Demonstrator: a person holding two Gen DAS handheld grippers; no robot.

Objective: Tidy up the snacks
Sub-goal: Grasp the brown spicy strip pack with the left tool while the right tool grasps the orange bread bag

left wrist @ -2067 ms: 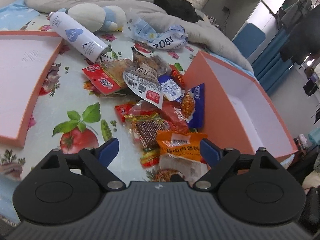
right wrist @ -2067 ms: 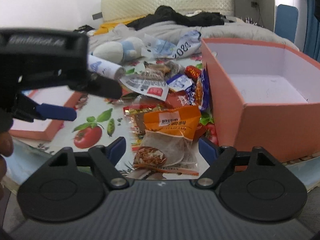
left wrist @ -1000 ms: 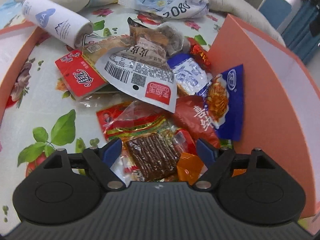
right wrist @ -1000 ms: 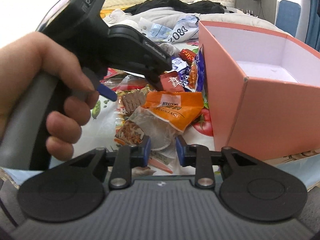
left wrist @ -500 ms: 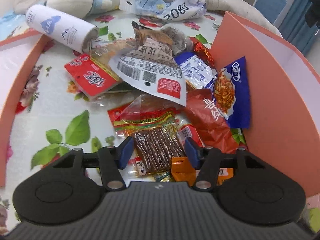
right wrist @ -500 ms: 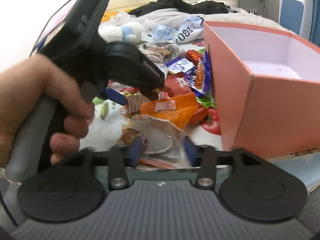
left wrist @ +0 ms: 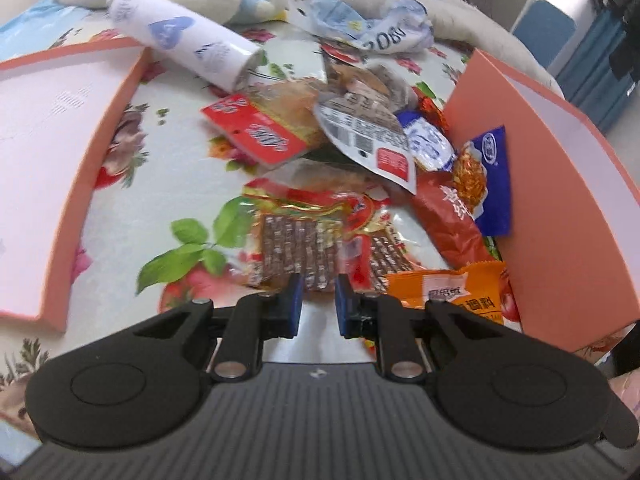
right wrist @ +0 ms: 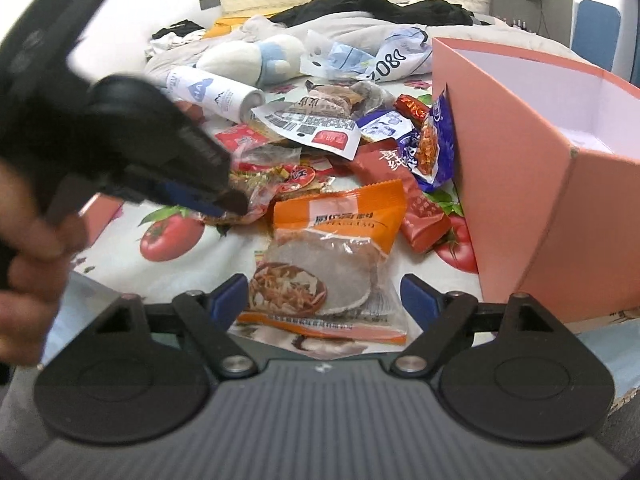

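A fruit-print cloth (left wrist: pixel 168 168) covers the bed. The left gripper (left wrist: pixel 316 300), jaws just narrowed, pinches the brown jerky pack (left wrist: pixel 300 252) by its near edge, long axis running away. The right gripper (right wrist: pixel 320 296), just spread, straddles the orange pack (right wrist: pixel 340 220). The pink box (right wrist: pixel 560 200) walls the pile's right; a can (left wrist: pixel 188 40) lies beyond.

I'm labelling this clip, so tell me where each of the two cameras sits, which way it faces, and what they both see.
Left wrist: sits on the left gripper, looking down over its fingers, which have just been closing on the brown strip packet; orange box at right.
Right wrist: sits on the right gripper, whose jaws have just been opening, astride the orange noodle packet; the person's hand holds the left gripper at left.
Shared: snack pile, white bottle, orange box.
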